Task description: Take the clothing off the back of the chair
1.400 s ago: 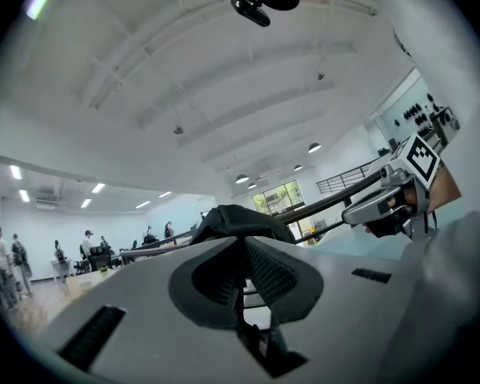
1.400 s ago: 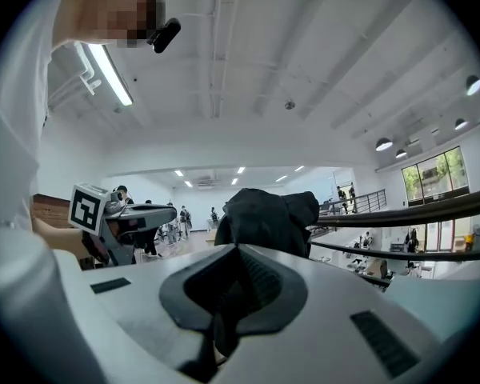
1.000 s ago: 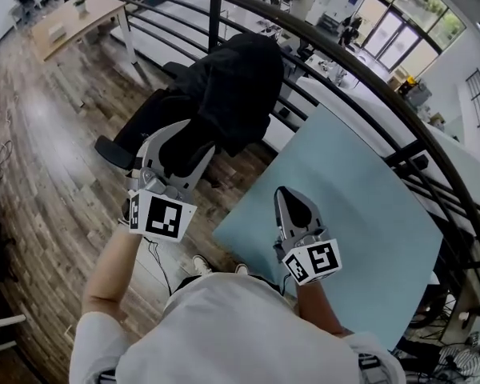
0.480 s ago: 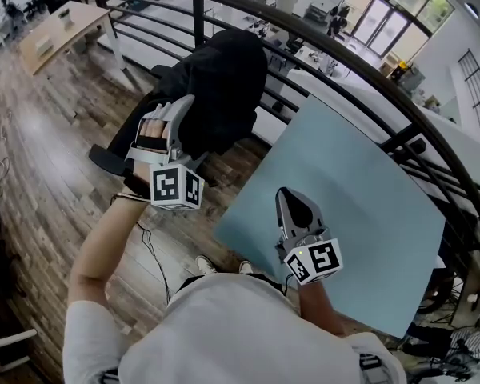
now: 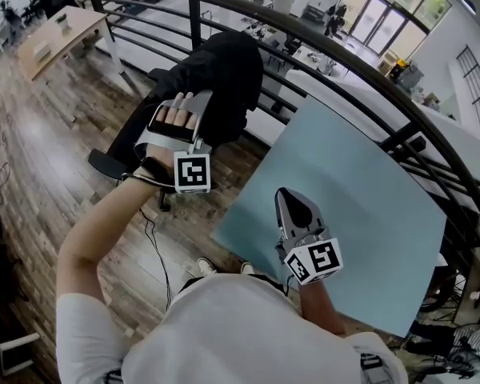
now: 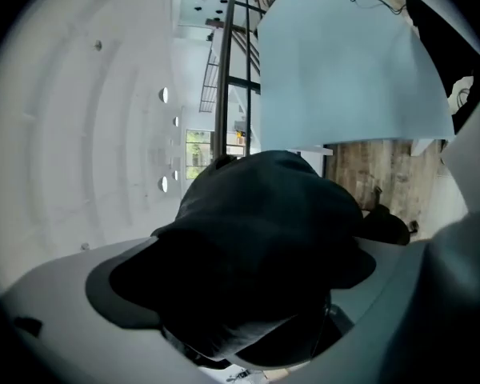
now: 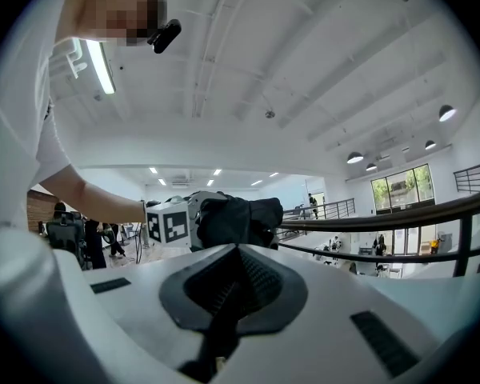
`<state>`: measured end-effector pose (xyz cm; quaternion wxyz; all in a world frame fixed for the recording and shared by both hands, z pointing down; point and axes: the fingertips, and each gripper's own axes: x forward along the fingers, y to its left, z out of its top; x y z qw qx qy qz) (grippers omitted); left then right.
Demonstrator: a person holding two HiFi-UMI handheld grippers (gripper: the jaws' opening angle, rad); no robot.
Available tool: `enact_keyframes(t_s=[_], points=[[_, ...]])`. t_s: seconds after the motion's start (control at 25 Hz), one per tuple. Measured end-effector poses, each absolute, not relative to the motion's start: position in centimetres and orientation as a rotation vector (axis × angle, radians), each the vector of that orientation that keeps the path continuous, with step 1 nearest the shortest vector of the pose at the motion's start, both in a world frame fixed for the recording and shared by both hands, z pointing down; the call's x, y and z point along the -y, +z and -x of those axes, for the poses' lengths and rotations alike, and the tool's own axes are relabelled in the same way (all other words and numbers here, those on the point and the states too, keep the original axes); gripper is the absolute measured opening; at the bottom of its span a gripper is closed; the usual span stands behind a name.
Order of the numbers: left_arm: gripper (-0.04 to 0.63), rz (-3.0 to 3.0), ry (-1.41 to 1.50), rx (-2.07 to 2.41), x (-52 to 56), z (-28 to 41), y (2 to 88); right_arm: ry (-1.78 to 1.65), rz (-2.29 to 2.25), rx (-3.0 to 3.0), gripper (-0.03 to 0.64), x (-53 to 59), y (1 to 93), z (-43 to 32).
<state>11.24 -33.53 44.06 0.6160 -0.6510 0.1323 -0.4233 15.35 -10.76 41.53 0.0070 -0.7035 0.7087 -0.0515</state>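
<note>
Black clothing (image 5: 220,74) hangs over the back of a black office chair (image 5: 108,160) beside the railing. My left gripper (image 5: 188,101) is right at the garment's near side, and its jaws are opening wide. In the left gripper view the clothing (image 6: 264,222) fills the gap between the grey jaws, and the pads do not press on it. My right gripper (image 5: 294,208) is shut and empty, held level over the light blue table (image 5: 360,206). The right gripper view has its closed jaws (image 7: 236,282) in front and the clothing (image 7: 240,221) beyond.
A curved black railing (image 5: 344,58) runs behind the chair and round the table. A wooden desk (image 5: 60,26) stands at the far left. A cable (image 5: 156,254) lies on the wood floor near my feet.
My left gripper rolled over, moved in against the clothing, and its jaws spread much wider. My right gripper stayed where it was.
</note>
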Motion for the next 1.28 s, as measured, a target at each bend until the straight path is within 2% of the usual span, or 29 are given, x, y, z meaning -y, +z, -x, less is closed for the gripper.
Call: enact_keyframes(t_s=[0.4,0.64,1.04,1.12,1.28], points=[[0.584,1.448,-1.220,-0.138,35.6,-13.3,41.1,-0.206,2.186,-2.216,0.020,10.8,42.4,-15.2],[0.584,1.450,-1.345,-0.021,35.8,-15.2,42.7,-0.220,2.157,-2.233,0.020,10.3,42.6,-15.6],[0.580,1.414,-1.252,-0.130,36.5,-17.4,44.9,-0.254,2.165,-2.216,0.020,9.0,43.0,-15.1],[0.559,1.426,-1.183,-0.157,36.7,-17.6,44.8,-0.255,2.173,-2.203,0.020,8.8,42.9,-15.3],[0.430,1.446,-1.083,-0.207,36.8,-18.1,44.3,-0.247,2.173,-2.206,0.020,8.5,42.9,-15.5]])
